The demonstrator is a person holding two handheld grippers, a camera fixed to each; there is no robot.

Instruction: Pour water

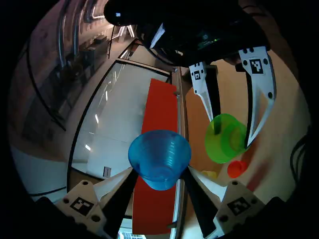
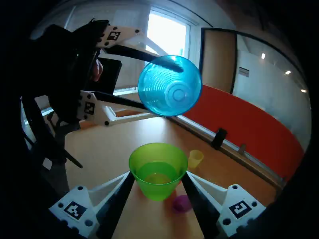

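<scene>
A blue translucent cup [image 1: 159, 157] sits between the fingers of my left gripper [image 1: 159, 171], which is shut on it. In the right gripper view this blue cup [image 2: 169, 85] hangs tilted, its base turned to the camera, above and beyond the green cup, and the left gripper [image 2: 165, 87] reaches in from the left. My right gripper [image 2: 158, 175] is shut on a green cup [image 2: 158, 177] standing upright with some water in it. In the left gripper view the green cup [image 1: 225, 137] appears to the right, with the right gripper [image 1: 233, 135] clamped around it. No stream of water is visible.
A wooden table [image 2: 103, 155] lies below. On it stand a small yellow cup [image 2: 195, 158] and a small purple cup [image 2: 181, 203]; a small orange cup [image 1: 237, 168] shows too. A red panel [image 2: 255, 127] runs along the table's far edge, beside glass walls.
</scene>
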